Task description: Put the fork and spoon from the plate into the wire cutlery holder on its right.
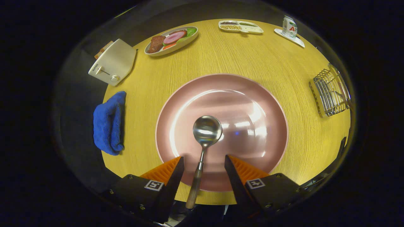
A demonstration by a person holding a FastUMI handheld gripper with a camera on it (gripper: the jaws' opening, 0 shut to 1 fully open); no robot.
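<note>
- Our tool [203, 164] is spread wide, its fingers [172, 171] standing either side of the spoon's handle without touching it.
- The spoon [203, 142] lies on the pink plate [271, 110], bowl up and pointing away from us, its wooden handle running back between the fingers and over the plate's near rim.
- To do this step well, we judge it best to settle lower and centre on the thin metal neck or the top of the handle, then close squarely so the spoon does not swivel or skid on the glossy plate.
- We see no fork on the plate, so the spoon looks to be what remains.
- The wire cutlery holder [329, 93] sits well off to the plate's right, near the edge of the surface.
- The round yellow wooden surface [252, 56] also carries a blue cloth [109, 124] and toaster [112, 63] on the left.
- Farthest off stand a dish of food [172, 39], a divided tray [241, 26] and a can on a saucer [289, 30]; beyond is dark.
</note>
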